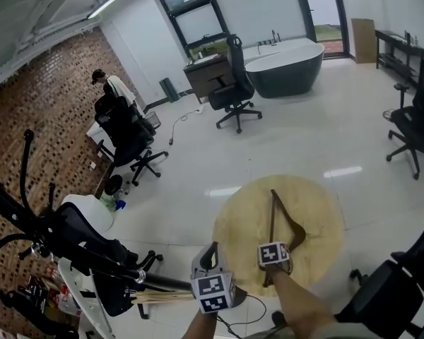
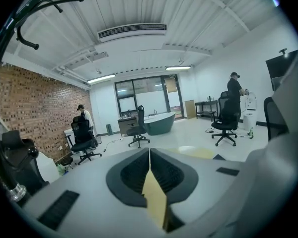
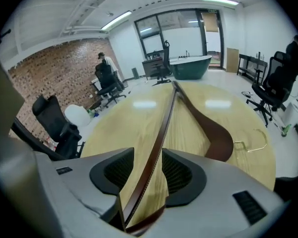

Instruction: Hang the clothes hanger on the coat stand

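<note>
A dark brown wooden hanger (image 1: 272,221) lies flat on the round pale wooden table (image 1: 240,217). In the right gripper view its straight bar (image 3: 161,133) runs between my jaws, its curved shoulder (image 3: 213,130) lies to the right and its wire hook (image 3: 253,145) rests on the table (image 3: 119,128). My right gripper (image 1: 273,249) (image 3: 156,170) stands open around the bar, with a gap at the left pad. My left gripper (image 1: 210,251) (image 2: 149,155) is shut, tips meeting, off the table's near-left edge. The black coat stand (image 1: 25,182) (image 2: 25,14) rises at the left.
A black office chair (image 1: 92,249) stands by the coat stand and another (image 1: 389,295) at the lower right. More chairs (image 1: 233,83), a dark bathtub (image 1: 286,66) and a person (image 1: 109,83) are across the room. Another person (image 2: 235,90) stands at the far right.
</note>
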A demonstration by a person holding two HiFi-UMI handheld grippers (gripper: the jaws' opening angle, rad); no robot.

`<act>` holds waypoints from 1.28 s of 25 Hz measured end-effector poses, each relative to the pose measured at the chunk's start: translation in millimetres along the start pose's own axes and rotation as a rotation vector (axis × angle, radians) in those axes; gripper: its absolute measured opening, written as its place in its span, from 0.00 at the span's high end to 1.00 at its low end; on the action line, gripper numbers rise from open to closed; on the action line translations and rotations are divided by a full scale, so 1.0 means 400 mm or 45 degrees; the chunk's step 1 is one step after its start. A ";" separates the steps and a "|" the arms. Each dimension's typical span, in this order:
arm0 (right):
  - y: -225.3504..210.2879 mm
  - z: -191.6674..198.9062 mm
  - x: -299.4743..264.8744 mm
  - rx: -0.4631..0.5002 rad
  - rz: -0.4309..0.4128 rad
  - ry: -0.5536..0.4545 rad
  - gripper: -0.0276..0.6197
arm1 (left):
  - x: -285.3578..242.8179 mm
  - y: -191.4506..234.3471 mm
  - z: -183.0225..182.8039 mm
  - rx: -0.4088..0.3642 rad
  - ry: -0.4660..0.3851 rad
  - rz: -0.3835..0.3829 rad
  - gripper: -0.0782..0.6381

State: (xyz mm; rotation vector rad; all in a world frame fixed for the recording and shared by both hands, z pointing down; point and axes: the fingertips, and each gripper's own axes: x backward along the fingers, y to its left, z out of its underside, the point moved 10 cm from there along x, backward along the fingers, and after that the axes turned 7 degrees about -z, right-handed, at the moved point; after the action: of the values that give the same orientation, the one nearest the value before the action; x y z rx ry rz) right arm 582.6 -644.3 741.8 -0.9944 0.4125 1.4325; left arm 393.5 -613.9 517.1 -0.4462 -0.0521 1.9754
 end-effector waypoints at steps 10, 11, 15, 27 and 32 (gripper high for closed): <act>-0.023 -0.005 -0.112 0.055 0.027 0.187 0.68 | -0.086 0.014 0.008 0.024 0.031 -0.037 0.86; -0.029 -0.013 -0.118 0.059 0.033 0.189 0.68 | -0.097 0.011 0.007 0.026 0.038 -0.036 0.86; -0.030 -0.014 -0.124 0.075 0.065 0.187 0.74 | -0.096 0.007 0.014 0.025 0.047 -0.029 0.86; -0.065 0.032 -0.035 0.190 0.136 0.210 0.89 | -0.076 -0.013 -0.004 0.036 0.023 0.027 0.86; -0.010 0.119 0.057 0.357 0.213 0.163 0.89 | 0.029 0.001 0.011 0.046 -0.041 0.051 0.86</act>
State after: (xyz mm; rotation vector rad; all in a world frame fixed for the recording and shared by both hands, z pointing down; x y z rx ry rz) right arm 574.8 -592.7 752.2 -0.8407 0.7841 1.4164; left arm 387.2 -603.1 517.6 -0.3950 -0.0278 2.0200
